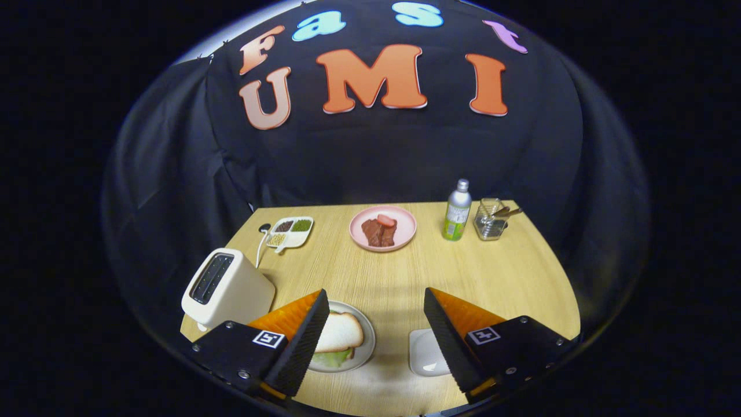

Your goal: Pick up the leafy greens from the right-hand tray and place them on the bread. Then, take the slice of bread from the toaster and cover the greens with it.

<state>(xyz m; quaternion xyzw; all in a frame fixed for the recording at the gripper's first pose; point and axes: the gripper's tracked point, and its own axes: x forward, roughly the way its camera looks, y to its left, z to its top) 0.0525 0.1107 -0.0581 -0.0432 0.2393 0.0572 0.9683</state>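
Leafy greens, pale green, lie on the round grey plate under a slice of white bread, only their near edge showing. My claw hangs released above the near end of the light wooden table, fingers spread wide, nothing between them; the plate sits just inside my left finger. A small white tray lies by my right finger. The cream toaster stands left of the plate. Far side, left to right: white divided dish, pink plate of meat, green bottle, clear glass container.
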